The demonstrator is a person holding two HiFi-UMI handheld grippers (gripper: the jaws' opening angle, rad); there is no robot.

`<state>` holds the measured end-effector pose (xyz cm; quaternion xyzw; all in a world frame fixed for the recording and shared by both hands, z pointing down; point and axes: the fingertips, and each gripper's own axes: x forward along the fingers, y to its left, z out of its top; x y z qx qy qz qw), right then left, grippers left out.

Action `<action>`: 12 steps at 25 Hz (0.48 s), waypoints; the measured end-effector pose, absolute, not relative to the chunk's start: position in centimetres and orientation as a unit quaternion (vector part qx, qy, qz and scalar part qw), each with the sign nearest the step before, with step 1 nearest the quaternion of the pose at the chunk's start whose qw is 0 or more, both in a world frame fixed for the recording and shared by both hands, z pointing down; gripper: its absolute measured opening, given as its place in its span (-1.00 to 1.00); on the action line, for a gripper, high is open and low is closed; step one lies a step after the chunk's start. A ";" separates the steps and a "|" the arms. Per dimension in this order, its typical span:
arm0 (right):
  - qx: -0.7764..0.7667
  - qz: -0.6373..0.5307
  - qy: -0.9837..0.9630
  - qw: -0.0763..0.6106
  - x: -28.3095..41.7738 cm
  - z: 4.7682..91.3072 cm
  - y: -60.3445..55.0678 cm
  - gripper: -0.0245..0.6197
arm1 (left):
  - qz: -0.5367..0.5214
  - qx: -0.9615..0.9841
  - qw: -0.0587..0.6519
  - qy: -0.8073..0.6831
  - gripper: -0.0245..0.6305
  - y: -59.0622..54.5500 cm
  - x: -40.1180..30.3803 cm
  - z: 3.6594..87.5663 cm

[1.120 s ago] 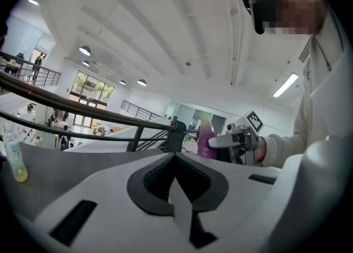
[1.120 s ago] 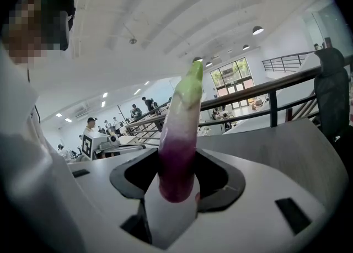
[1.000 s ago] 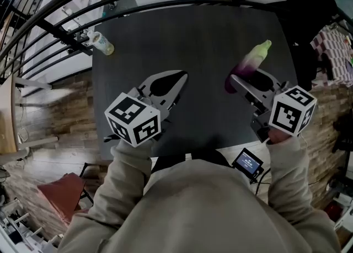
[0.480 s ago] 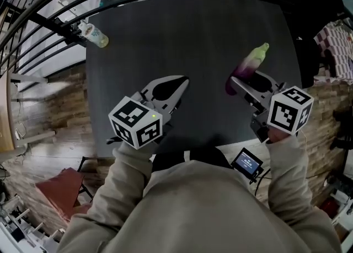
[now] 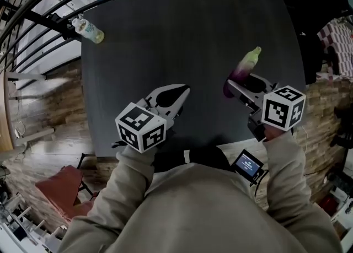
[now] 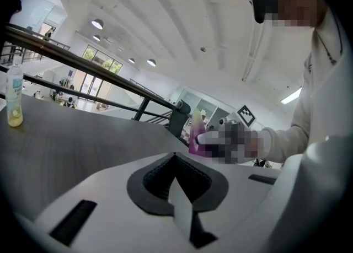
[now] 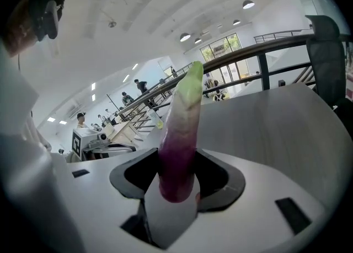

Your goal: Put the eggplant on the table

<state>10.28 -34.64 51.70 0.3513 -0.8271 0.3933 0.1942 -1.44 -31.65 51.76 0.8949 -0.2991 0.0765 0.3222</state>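
Dark grey table (image 5: 187, 31) spreads beneath my claws, with a bottle (image 5: 88, 29) well off ahead and left of my left claw (image 5: 185, 88), whose jaws are pressed together on nothing; my right claw (image 5: 231, 85) pinches the eggplant (image 5: 243, 69) by its purple end, green tip jutting ahead of the jaws

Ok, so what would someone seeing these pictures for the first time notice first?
The purple-and-green eggplant stands out most, clamped by its purple end in the right gripper and sticking out over the dark table, green tip away from the person. Beside it, the left gripper is shut and empty. A small bottle stands near the table's far left corner.
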 end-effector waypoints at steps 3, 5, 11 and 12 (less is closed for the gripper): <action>0.351 0.405 -0.820 0.202 10.5 53.2 -34.4 -0.24 | 0.080 0.890 0.333 -0.300 -0.91 -31.5 -1.6 52.8; 0.351 0.413 -0.815 0.205 10.8 54.1 -34.3 -0.24 | 0.082 0.888 0.337 -0.301 -0.91 -31.5 -1.6 53.4; 0.359 0.438 -0.797 0.208 12.0 56.6 -34.0 -0.24 | 0.091 0.880 0.357 -0.300 -0.91 -30.4 -1.8 55.4; 0.358 0.441 -0.795 0.213 12.0 57.1 -33.8 -0.24 | 0.092 0.879 0.360 -0.300 -0.91 -30.3 -1.8 55.7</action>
